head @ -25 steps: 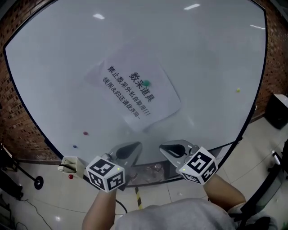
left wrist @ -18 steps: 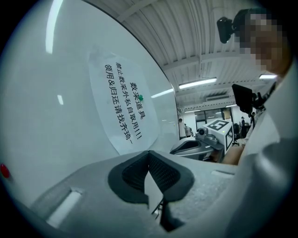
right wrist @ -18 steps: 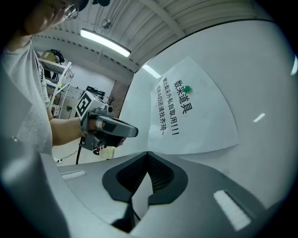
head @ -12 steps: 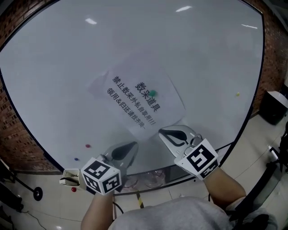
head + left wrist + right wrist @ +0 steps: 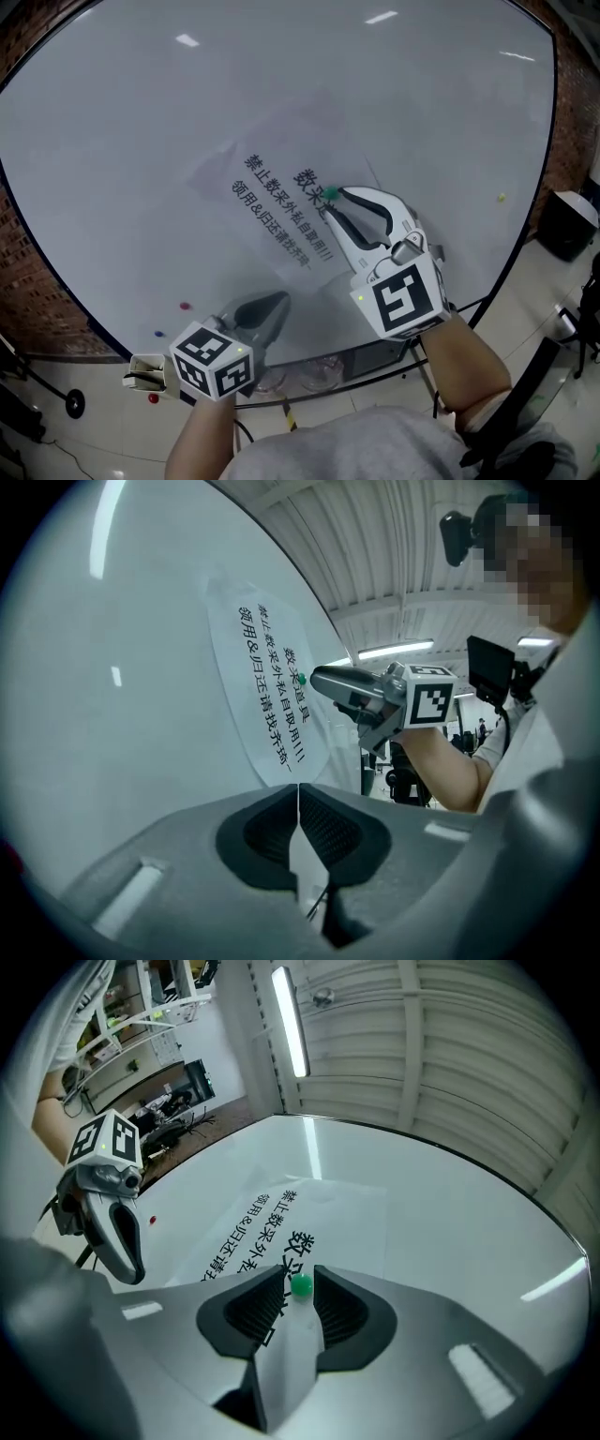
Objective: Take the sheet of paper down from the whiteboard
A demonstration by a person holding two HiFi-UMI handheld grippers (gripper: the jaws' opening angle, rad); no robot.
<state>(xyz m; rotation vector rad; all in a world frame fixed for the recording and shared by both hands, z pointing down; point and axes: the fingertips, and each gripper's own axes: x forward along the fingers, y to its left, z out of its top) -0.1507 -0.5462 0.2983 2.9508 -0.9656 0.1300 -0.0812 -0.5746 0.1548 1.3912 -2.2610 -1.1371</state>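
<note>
- The whiteboard (image 5: 141, 122) stands upright, and the sheet of paper (image 5: 281, 159) lies flat against it near the middle, turned askew, with lines of black print across it.
- A green magnet (image 5: 328, 194) sits on the sheet beside the largest print and pins it to the board.
- Right gripper (image 5: 332, 202): raised to the sheet, tips at the green magnet. In the right gripper view its fingers (image 5: 258, 1307) stand a little apart, one on either side of the magnet (image 5: 301, 1285), which sits between the tips. The gap is barely wider than the magnet. Whether the pads touch it cannot be told.
- The same view shows the sheet (image 5: 323, 1208) directly behind the jaws, with bare board (image 5: 450, 1232) beyond it.
- Left gripper (image 5: 278, 301): held low, near the bottom edge of the board and below the lower corner of the sheet. In the left gripper view (image 5: 298, 794) the two pads meet along one thin line — pressed together, nothing between them.
- From the left gripper view the sheet (image 5: 267, 686) shows above the jaws, and the right gripper (image 5: 321, 680) reaches in from the right to the print.
- Other markers on the board, well apart from the sheet: a red magnet (image 5: 185, 305) and a blue magnet (image 5: 157, 332) at lower left, and a yellow magnet (image 5: 501, 197) at the right.
</note>
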